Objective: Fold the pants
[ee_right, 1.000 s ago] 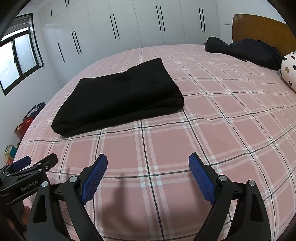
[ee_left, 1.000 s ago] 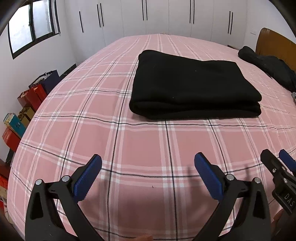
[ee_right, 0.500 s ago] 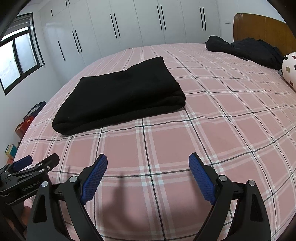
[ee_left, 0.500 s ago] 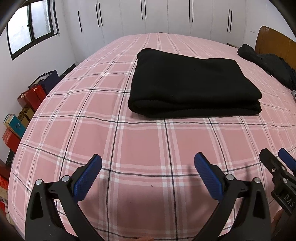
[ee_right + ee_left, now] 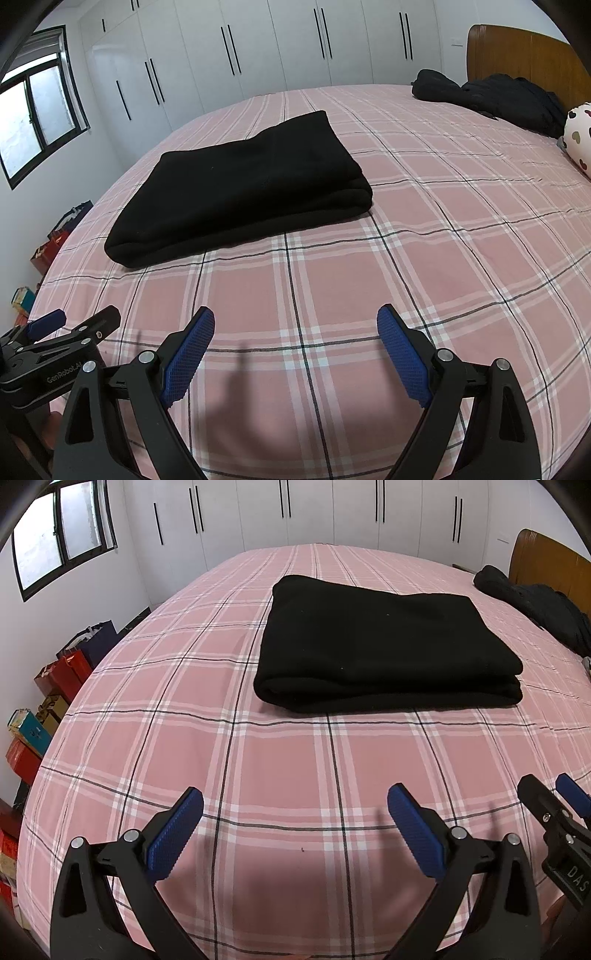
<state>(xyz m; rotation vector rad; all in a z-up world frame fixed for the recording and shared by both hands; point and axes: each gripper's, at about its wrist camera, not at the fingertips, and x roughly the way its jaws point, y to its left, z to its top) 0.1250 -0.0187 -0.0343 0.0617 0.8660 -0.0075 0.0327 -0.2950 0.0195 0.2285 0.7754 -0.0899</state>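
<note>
Ahead of me a pink plaid bed [image 5: 280, 760] fills the room, a wooden headboard [image 5: 524, 62] at its far right. Dark clothing [image 5: 509, 101] lies heaped near a heart-print pillow [image 5: 580, 138]. White wardrobes [image 5: 280, 48] line the wall; what look like gift bags and boxes [image 5: 55, 686] crowd the floor under the window [image 5: 59, 535].

Folded black pants [image 5: 384, 646] on pink plaid bed [image 5: 258, 768], left tongs [image 5: 295, 812] spread wide, empty, well short of them.

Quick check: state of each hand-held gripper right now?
Left hand-held gripper: open, holding nothing, above the bed sheet.
Right hand-held gripper: open, holding nothing; folded black pants lie untouched ahead.
</note>
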